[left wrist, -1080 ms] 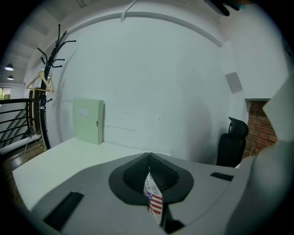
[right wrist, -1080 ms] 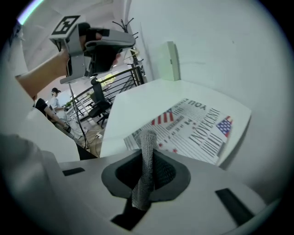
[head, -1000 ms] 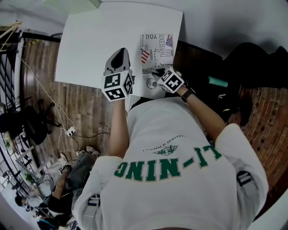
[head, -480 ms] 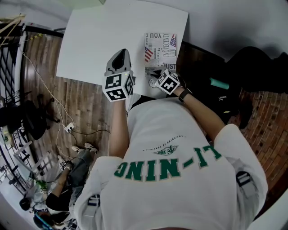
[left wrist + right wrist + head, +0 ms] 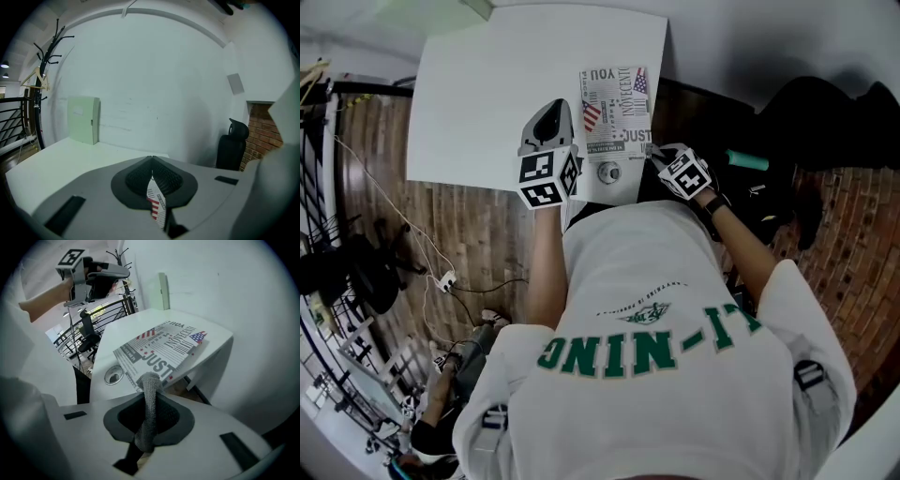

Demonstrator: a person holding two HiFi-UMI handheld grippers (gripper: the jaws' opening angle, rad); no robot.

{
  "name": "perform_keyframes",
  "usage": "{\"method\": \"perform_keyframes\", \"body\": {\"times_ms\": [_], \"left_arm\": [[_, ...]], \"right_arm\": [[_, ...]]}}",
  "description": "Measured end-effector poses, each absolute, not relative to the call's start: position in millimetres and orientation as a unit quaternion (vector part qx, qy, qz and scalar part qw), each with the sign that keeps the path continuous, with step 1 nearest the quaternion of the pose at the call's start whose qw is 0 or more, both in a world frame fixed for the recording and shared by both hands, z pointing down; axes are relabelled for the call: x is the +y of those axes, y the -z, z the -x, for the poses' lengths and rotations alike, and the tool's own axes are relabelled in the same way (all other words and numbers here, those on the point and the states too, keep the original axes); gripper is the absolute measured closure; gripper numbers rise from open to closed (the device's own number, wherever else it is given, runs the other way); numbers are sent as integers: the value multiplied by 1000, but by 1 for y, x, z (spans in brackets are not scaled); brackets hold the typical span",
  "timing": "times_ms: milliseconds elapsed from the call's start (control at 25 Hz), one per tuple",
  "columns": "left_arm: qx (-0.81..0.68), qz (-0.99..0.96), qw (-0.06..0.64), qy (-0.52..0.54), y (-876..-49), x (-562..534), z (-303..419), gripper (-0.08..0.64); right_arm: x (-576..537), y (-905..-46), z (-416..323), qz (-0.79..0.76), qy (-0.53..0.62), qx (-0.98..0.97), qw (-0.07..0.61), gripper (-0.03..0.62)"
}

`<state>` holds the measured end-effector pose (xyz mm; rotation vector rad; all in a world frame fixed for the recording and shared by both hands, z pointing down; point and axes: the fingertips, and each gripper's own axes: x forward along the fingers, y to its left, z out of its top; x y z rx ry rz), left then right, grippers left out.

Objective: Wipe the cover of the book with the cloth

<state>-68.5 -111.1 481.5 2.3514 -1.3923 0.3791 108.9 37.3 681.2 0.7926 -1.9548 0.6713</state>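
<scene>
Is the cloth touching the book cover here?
Cannot tell. In the right gripper view the cloth, held in the right gripper's jaws, overlaps the book's near corner; neither contact nor gap shows plainly.

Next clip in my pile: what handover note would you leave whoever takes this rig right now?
Left gripper: jaws together, held up over the table, left of the book; a striped sliver in their gap may be the book below.
Right gripper: jaws shut on the cloth, its free end at the book's near edge.
Book: closed, flat near the table's right edge.
Done: cloth gripped and at the book.
Left: wipe across the cover; how much is already wiped cannot be told.
</scene>
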Motion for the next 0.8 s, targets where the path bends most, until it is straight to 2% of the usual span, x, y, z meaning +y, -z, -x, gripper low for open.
{"method": "perform_keyframes", "body": {"times_ms": [200, 400, 600, 800], "left_arm": [[-494, -838, 188, -134, -479, -110, 67, 548], [-517, -823, 193, -135, -483, -110, 90, 548], [-532, -813, 194, -135, -482, -108, 105, 548], [-535, -812, 192, -133, -478, -108, 109, 548]], "right_arm": [[36, -676, -110, -350, -287, -784, 426, 551], [25, -655, -38, -284, -289, -830, 383, 551], [25, -668, 45, -179, -263, -861, 396, 549], [25, -676, 59, -149, -230, -865, 421, 551]]}}
